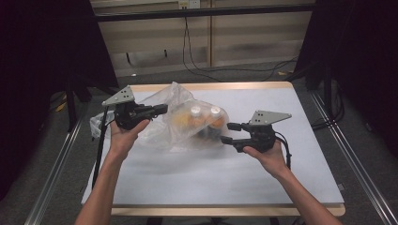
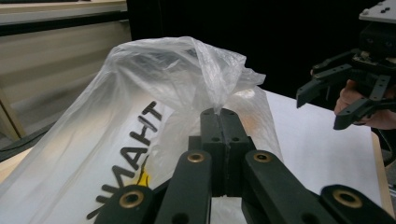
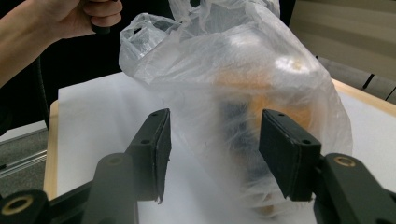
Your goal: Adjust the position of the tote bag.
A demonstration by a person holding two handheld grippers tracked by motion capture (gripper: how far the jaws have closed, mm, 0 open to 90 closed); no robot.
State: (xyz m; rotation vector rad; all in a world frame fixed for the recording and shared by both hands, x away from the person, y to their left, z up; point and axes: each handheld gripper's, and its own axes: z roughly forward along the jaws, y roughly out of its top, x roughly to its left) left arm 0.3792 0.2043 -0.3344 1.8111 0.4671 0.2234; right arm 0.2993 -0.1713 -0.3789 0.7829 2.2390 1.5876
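Your forearms are bare, with no sleeves. Your left tongs (image 1: pixel 162 109) and right tongs (image 1: pixel 229 132) are black, each topped by a grey three-cornered plate dotted with small holes. Brass-coloured pivot pins fasten the linkages, the flat pads carry small screws, and black cables trail back.

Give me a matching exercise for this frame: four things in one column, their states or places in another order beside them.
Things:
1. left claw
2. right claw
3. plastic bag
4. white-capped bottles

States:
A. inside the bag
B. open, facing the bag
C. shut on a pinch of film
D. translucent, pulled up at one side

Pairs: 1-C, 2-B, 3-D, 4-A
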